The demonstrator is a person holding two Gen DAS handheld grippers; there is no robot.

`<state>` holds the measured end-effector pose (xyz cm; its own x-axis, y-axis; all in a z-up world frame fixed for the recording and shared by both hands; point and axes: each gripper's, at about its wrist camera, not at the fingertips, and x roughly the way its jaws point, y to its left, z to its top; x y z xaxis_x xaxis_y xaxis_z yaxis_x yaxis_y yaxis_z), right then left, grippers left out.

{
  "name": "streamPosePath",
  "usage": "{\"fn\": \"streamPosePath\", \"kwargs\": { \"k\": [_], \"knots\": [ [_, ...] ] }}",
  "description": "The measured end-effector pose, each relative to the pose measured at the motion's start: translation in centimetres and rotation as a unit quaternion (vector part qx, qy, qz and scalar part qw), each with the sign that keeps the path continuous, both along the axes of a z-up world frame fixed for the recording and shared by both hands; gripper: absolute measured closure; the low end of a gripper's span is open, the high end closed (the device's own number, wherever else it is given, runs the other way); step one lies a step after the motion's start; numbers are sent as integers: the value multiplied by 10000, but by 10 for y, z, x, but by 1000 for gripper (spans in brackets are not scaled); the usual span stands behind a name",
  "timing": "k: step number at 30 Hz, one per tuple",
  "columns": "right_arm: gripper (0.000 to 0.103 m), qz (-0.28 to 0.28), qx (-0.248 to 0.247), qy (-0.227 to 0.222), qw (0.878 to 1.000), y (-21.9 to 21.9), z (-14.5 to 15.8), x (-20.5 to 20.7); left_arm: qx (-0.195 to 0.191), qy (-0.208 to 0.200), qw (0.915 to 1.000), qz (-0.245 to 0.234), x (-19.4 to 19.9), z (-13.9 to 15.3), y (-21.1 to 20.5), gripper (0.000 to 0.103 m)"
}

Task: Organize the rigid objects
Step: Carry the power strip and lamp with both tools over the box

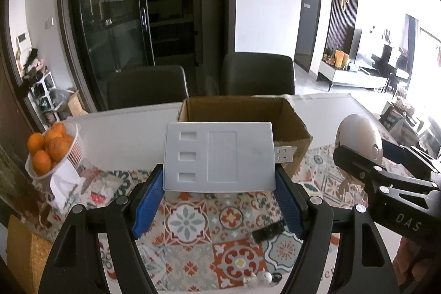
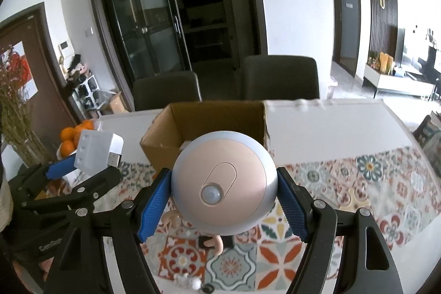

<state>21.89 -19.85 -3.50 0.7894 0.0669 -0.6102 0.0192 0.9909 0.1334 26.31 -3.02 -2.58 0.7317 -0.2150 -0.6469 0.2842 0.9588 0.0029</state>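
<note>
My left gripper [image 1: 219, 183] is shut on a flat white USB hub [image 1: 219, 156] whose metal plug [image 1: 284, 154] sticks out to the right; it hangs above the tiled mat, just in front of the open cardboard box [image 1: 292, 126]. My right gripper [image 2: 223, 193] is shut on a round pink and silver sensor light [image 2: 223, 183], held up before the same box [image 2: 165, 134]. In the left wrist view the right gripper [image 1: 366, 150] shows at the right with the light [image 1: 358, 139]. The right wrist view has the left gripper [image 2: 82, 170] with the hub [image 2: 96, 153] at the left.
A white basket of oranges [image 1: 52, 148] stands at the table's left. Small items lie on the patterned mat [image 1: 193, 225]: a black stick [image 1: 267, 232], tiny white pieces [image 1: 259, 278] and a pink doll-like figure [image 2: 217, 241]. Two dark chairs [image 1: 256, 73] stand behind the table.
</note>
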Motion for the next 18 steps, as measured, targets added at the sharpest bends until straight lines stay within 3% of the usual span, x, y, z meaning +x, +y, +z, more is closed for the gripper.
{"fn": "streamPosePath", "kwargs": {
  "k": [12, 18],
  "knots": [
    [28, -10, -88, -189, 9998, -4, 21, 38, 114, -276, 9995, -134, 38, 24, -12, 28],
    [28, 56, -65, -176, 9998, -7, 30, 64, 130, -166, 9995, -226, 63, 28, -15, 28]
  ]
}}
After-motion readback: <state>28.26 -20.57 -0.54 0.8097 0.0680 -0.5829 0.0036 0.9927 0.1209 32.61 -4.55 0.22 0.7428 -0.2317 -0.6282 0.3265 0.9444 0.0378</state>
